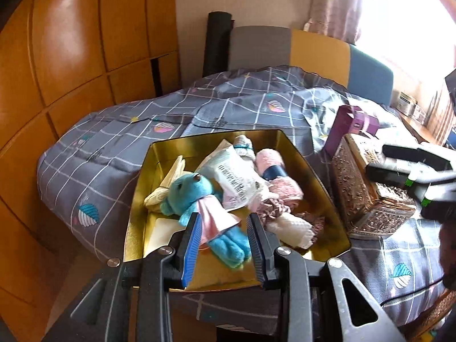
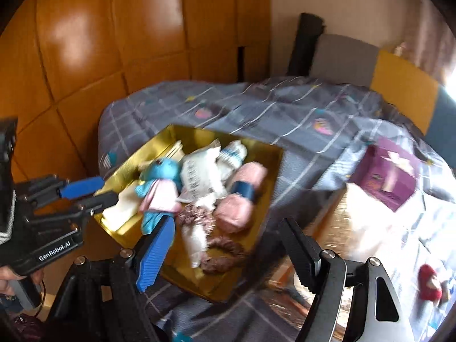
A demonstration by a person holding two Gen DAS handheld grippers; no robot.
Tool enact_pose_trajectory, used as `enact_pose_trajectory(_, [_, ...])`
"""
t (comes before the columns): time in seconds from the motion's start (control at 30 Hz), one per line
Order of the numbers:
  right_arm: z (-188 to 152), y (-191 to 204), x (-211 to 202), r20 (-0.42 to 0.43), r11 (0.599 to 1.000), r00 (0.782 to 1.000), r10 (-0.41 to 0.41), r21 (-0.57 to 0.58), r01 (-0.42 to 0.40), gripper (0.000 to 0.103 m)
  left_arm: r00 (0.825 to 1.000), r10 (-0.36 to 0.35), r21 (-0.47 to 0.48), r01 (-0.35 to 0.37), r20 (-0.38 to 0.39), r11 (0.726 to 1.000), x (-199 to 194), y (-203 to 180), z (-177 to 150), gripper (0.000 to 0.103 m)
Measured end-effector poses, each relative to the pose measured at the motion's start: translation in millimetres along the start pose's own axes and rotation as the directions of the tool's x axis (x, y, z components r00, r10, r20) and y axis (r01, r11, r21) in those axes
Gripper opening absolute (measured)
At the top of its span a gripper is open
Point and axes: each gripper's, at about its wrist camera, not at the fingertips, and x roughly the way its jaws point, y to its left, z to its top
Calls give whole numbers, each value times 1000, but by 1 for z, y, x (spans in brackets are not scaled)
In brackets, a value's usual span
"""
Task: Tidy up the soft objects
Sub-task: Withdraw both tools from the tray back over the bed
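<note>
Soft toys and towels lie packed in the gold tin [image 1: 144,171], while the left gripper [image 1: 225,245] hovers part-spread, apparently empty, the right gripper [image 2: 228,253] spread empty at three o'clock.

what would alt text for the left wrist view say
A gold tin on a grey checked bedspread holds a blue plush toy, a pink rolled towel and other soft items. The left gripper hovers open over the toy's legs.
</note>
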Motion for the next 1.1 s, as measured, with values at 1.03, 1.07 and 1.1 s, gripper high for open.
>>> enact_pose_trajectory(1.03, [-228, -385, -151, -338, 186, 770, -541, 845, 502, 78, 933, -360, 391, 333, -5, 858, -21, -205, 69, 32])
enact_pose_trajectory(1.07, [-235, -389, -154, -337, 152, 778, -530, 865, 478, 78, 924, -381, 389, 362, -31, 847, -18, -217, 70, 32])
enact_pose_trajectory(1.1, [-239, -392, -154, -342, 131, 781, -523, 873, 470, 78, 914, -401, 381, 391, -57, 838, -15, -226, 70, 32])
